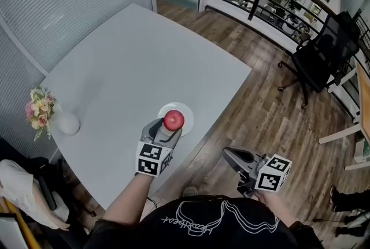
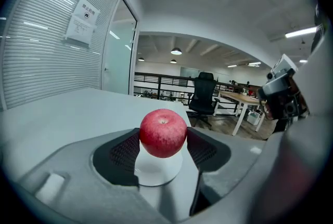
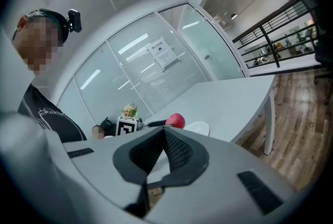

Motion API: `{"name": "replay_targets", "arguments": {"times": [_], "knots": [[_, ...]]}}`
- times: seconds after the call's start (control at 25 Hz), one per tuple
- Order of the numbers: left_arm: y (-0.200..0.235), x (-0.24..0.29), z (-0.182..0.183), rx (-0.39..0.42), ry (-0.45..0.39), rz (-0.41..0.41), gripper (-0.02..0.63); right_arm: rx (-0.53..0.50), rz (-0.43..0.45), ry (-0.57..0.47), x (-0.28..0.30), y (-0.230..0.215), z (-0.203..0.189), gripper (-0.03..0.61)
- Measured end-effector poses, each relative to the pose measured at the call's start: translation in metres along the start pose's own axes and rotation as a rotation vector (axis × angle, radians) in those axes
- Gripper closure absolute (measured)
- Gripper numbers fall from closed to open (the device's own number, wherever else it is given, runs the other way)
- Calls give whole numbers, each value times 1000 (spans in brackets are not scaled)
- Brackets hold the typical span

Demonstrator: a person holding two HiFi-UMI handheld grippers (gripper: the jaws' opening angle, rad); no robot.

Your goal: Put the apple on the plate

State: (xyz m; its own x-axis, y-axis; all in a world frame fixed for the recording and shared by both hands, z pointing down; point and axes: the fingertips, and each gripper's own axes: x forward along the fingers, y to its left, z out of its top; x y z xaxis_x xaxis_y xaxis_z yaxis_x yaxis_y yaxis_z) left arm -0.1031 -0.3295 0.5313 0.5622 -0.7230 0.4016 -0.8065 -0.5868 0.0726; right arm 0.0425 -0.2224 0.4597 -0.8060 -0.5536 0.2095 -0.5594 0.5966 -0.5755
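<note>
**Fig. Carrying stage, apple over plate.** The left gripper (image 1: 169,128) has the apple (image 1: 173,120) clamped between its fingers (image 2: 124,151). They stand wide apart only because the fruit fills the gap. Both ribbed pads press on its flanks near the widest girth, so it cannot slip forward.

The apple hangs over the white plate (image 1: 187,109), which lies near the front corner of the bench (image 1: 133,57). In the left gripper view the plate shows directly beneath the fruit. In the right gripper view the fruit appears a little clear of the bench top. I judge it not yet set down, though I cannot tell for certain whether its base touches the plate. The stalk dimple faces up, so the base should meet the plate first.

The right gripper (image 1: 227,153) is off the bench, over the wooden floor (image 1: 272,103) and well apart from the plate. Its fingers (image 3: 177,150) are closed tip to tip on nothing, and I take it to be parked there to leave the approach free.

A vase of flowers (image 1: 60,121) stands at the bench's left edge, well clear.

What remains, in my judgement, is to lower until the plate takes the weight, then part the fingers. Released too high, a round fruit could roll off so shallow a plate.
</note>
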Motion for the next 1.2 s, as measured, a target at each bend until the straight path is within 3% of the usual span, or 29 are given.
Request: {"name": "replay_targets", "arguments": {"times": [0.72, 1.2], "knots": [[18, 52, -48, 10, 142, 32, 324, 30, -34, 29, -1, -32, 2, 569], [20, 61, -58, 37, 159, 28, 324, 46, -45, 31, -1, -38, -1, 569]]}}
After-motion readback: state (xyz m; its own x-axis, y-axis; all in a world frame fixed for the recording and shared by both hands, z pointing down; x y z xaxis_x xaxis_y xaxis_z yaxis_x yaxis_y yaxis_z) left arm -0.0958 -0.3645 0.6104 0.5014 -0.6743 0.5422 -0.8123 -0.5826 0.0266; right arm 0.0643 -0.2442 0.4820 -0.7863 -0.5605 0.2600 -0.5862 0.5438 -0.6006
